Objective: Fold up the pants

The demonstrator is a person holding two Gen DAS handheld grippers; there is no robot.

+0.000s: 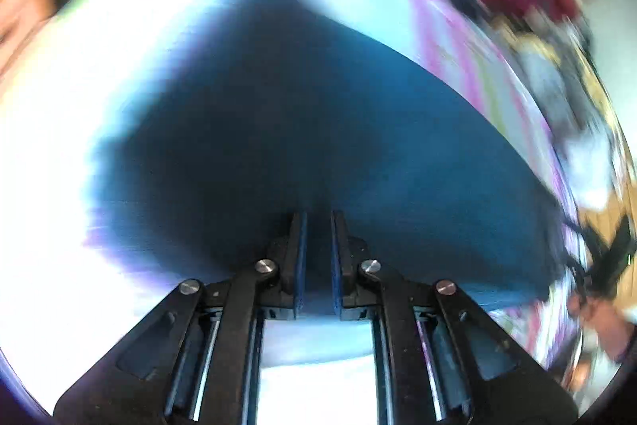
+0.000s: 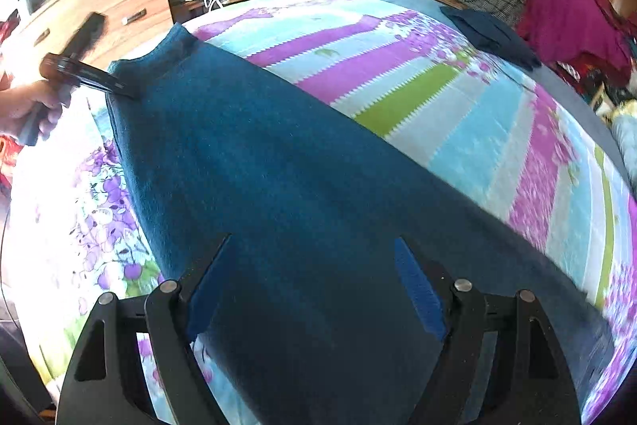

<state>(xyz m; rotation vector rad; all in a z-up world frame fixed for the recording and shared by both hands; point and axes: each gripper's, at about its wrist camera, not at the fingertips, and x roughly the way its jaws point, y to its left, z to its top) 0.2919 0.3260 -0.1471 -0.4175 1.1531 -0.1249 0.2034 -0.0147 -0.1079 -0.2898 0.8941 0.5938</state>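
Pants [image 2: 278, 166] lie flat as one long strip across the bedspread [image 2: 458, 130], so you've likely done the lengthwise fold; cross folds remain. Your left gripper [image 1: 318, 226] is nearly closed, apparently pinching the far end. Right gripper [image 2: 314, 257] gapes wide over the near end, holding nothing.

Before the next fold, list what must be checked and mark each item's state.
1. Teal fleece pants lie flat on the striped floral bedspread: ok.
2. Right gripper open above the pants' near end: ok.
3. Right gripper pinching cloth: not ok, the pads press on nothing.
4. Left gripper at the pants' far end, jaws nearly closed; cloth pinched: cannot tell, its view is blurred.
5. Dark navy garment lies apart from the pants: ok.
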